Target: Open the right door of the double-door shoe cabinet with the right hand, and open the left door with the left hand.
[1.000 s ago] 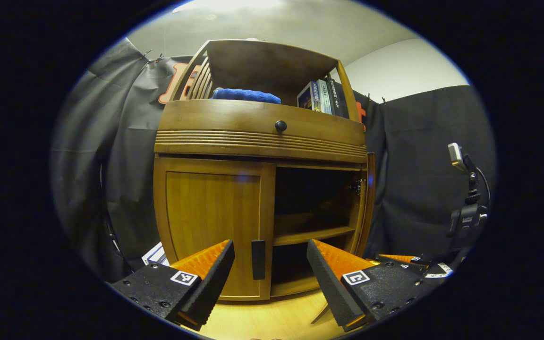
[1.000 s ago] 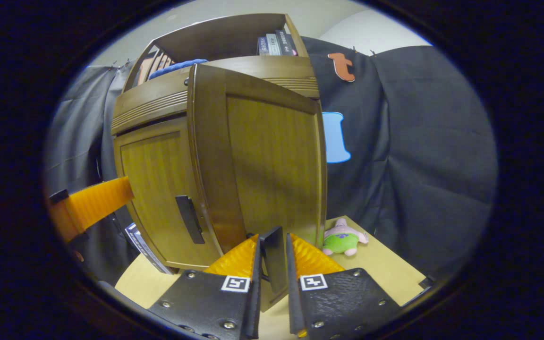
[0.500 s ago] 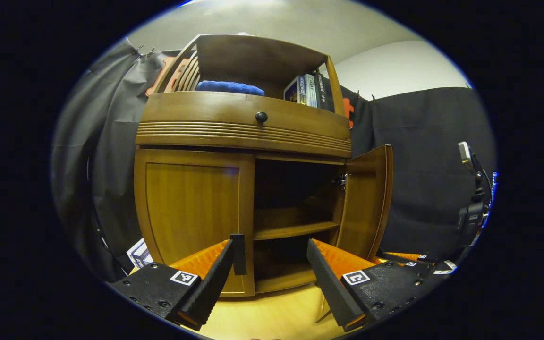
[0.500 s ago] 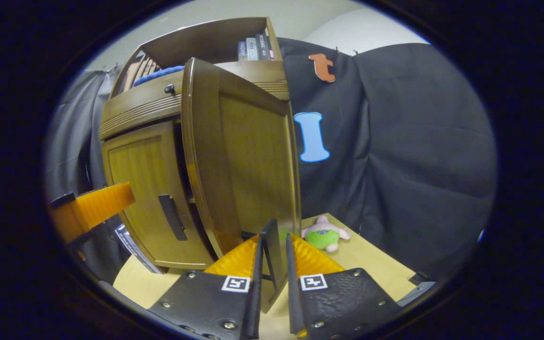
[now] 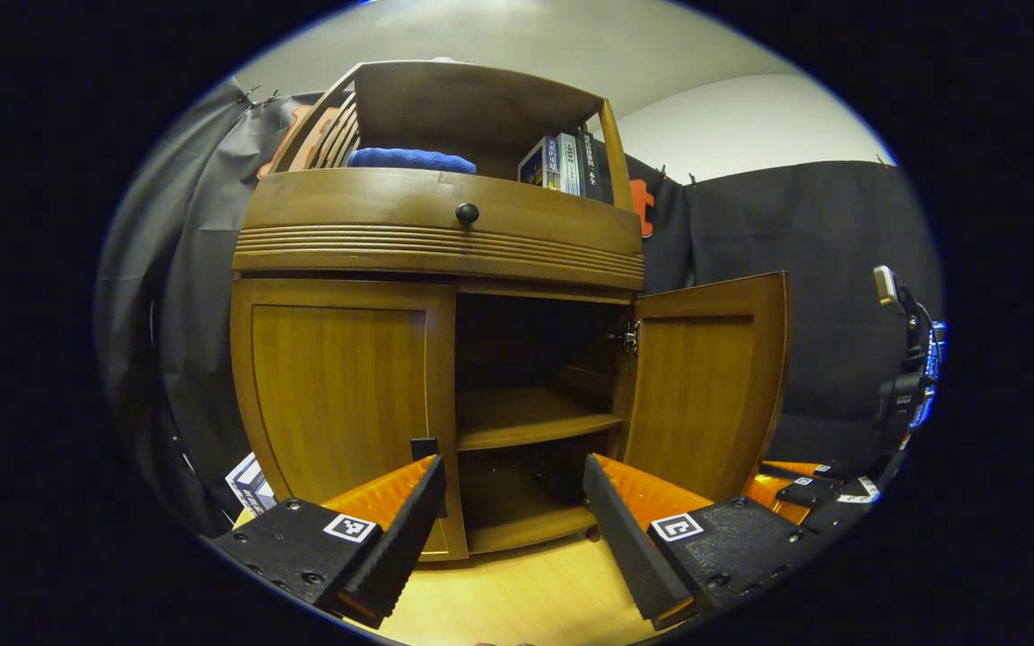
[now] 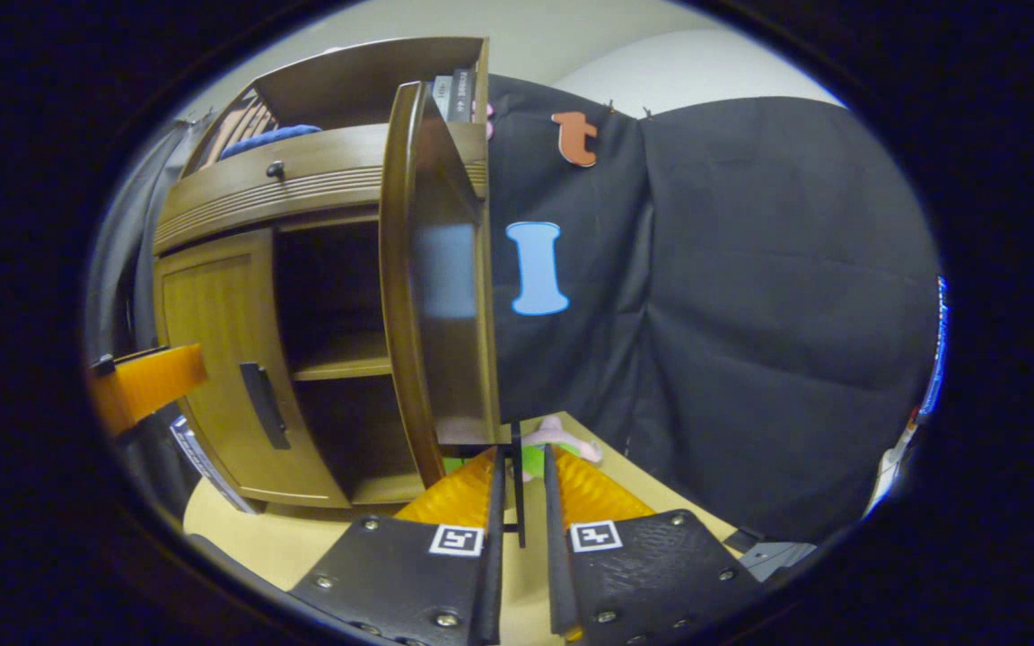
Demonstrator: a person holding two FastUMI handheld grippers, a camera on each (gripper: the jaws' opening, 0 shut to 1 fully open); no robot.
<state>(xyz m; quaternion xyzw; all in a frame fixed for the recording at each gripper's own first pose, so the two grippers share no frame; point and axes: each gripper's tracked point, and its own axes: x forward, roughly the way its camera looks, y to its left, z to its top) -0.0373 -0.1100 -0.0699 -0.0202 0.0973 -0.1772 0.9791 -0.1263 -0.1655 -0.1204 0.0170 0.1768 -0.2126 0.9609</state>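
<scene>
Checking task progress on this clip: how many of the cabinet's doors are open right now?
1. The right door is swung wide open, its handle between the right gripper's fingers. The left door is closed.

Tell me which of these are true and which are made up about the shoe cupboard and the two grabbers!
1. The right door of the shoe cabinet is swung open. True.
2. The left door is open too. False: it sits shut, flat against the cabinet front.
3. The right gripper is shut on the right door's handle. True: both fingers press on the thin dark bar.
4. The left gripper is squeezing the left door's handle. False: its fingers stand wide apart, in front of the cabinet, holding nothing.
5. Books stand on the top shelf, right of a blue cloth. True.
</scene>
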